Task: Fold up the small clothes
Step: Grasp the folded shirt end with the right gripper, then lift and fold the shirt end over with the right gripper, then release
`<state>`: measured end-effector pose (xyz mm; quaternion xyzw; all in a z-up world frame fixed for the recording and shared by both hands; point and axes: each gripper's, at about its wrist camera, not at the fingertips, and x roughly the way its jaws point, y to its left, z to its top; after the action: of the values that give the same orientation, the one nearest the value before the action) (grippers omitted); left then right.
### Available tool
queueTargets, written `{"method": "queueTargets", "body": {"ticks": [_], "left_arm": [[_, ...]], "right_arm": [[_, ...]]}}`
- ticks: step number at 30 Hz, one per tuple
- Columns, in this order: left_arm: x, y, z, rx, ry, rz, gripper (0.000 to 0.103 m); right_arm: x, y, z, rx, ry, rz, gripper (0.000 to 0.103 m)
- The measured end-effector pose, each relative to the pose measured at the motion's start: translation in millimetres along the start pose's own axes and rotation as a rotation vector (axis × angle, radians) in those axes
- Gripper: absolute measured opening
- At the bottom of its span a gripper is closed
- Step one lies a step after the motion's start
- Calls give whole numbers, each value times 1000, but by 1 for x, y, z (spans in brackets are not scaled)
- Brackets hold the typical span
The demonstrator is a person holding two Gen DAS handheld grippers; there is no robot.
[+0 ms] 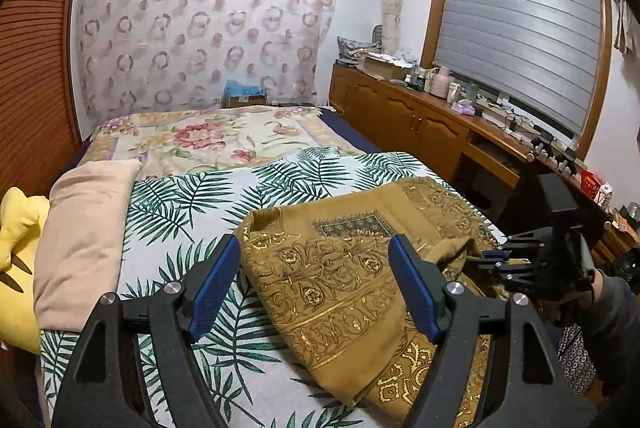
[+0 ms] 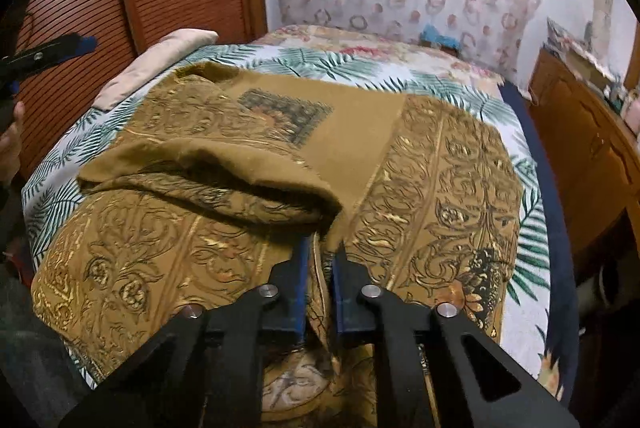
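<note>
Cloth [image 1: 352,268] in brown and gold lies on the bed [image 1: 224,196], near the bed's right edge and its near end. It has swirly gold patterns and a small dark square picture in the plain brown part. The cloth is partly folded, and one flap is turned over on top of the rest. It rests on a white sheet [image 1: 192,248] with green leaves, and a flowery blanket [image 1: 200,136] covers the far end of the bed.

The right gripper [image 2: 322,256] is low over the near side of the cloth. Its blue fingers [image 2: 298,292] are squeezed close together, and a thin fold of the cloth is pinched between them. From the left camera, this gripper shows at the right edge of the cloth, held by a hand in a dark sleeve.

The left gripper [image 1: 316,268] is up above the bed, over the left edge of the cloth. Its jaws are spread wide apart and grip nothing. One blue finger [image 1: 212,284] is over the leafy sheet and the other is over the cloth.

A tan pillow [image 1: 80,236] lies along the left edge of the bed, and a yellow soft toy [image 1: 18,228] sits beside it. A wooden cabinet [image 1: 400,112] with many small things on top stands past the right edge of the bed, under a window blind [image 1: 516,24].
</note>
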<state>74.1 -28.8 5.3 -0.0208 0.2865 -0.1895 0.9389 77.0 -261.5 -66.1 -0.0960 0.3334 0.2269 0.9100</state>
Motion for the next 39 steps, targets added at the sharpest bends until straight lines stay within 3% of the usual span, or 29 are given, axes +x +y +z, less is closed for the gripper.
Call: {"method": "queueTargets", "body": {"ticks": [8,14,19,24,32,35,36,37,39], "left_arm": [[2,1,-1,-1,3,2,77],[1,0,-2,3,-5,-2,77],[0,-5,-4,8,-9,-11,77],[0,-11,-5,18,-9,-15,77],[-1,-14,-5,31,-7,-11,77],[-1,-15,-5,31,-6,-15,77],[-1,-15,-5,32,-6,-14,77],[-1,-15,-5,30,-6,-12,77],[-1,-14,-5,30,-4,-14,77]], "right_arm": [[-70,1,4,65,-207,82,5],[-124,2,-5,53,-284,34,4],[-138,-11,-31,72,-235,-75,4],[-109,-28,-60,133,-102,-111,5],[-110,-12,-42,52,-99,-178,11],[-108,0,-32,20,-119,-149,35],[-106,4,-29,6,-125,-129,50],[-102,9,-25,-3,-131,-108,57],[-90,17,-19,-19,-131,-67,58]]}}
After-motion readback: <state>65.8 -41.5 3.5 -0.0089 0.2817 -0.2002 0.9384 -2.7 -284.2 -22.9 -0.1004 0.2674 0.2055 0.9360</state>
